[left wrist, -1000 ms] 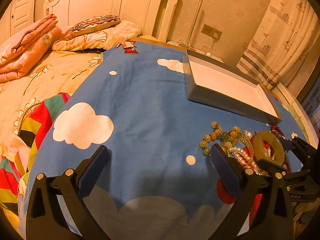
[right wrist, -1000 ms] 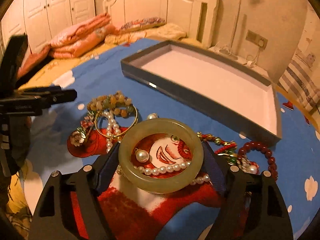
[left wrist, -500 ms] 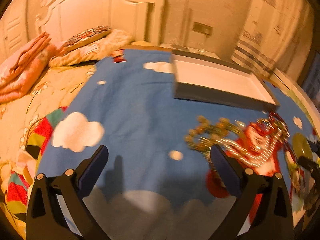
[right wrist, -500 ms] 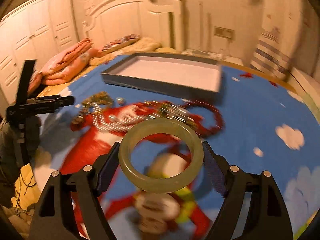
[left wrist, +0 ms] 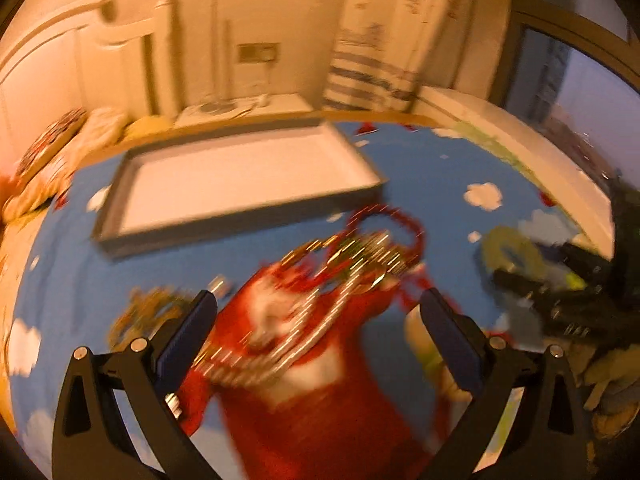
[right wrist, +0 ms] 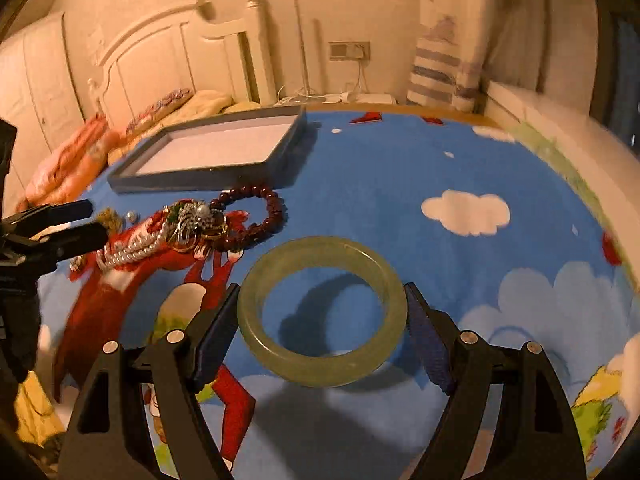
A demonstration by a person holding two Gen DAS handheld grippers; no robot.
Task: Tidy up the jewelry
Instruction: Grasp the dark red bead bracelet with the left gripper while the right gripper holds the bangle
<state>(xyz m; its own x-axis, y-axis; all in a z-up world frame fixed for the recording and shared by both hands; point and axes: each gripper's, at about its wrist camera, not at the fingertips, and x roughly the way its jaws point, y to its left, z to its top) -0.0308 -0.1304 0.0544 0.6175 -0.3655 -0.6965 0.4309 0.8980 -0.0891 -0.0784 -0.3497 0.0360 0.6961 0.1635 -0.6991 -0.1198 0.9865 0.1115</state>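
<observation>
Jewelry in a tangled heap of pearl strands, gold chains and dark red beads [left wrist: 352,264] lies blurred on the blue cloud-print bedspread [left wrist: 420,176] at 12 o'clock of the left gripper [left wrist: 318,332], whose jaws stand wide and empty, with the shallow grey white-lined tray [left wrist: 240,176] beyond at 11 o'clock. In the right wrist view the right gripper [right wrist: 322,320] clamps a pale green jade bangle [right wrist: 322,312] by its outer rim above the bedspread, the heap at 10 o'clock and the tray at 11 o'clock.

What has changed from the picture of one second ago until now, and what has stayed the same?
The right gripper has carried the green bangle up off the jewelry pile and away to its right, above bare blue bedspread. The left gripper, open, has swung over the pile. The grip on the bangle is unchanged; the tray is still empty.
</observation>
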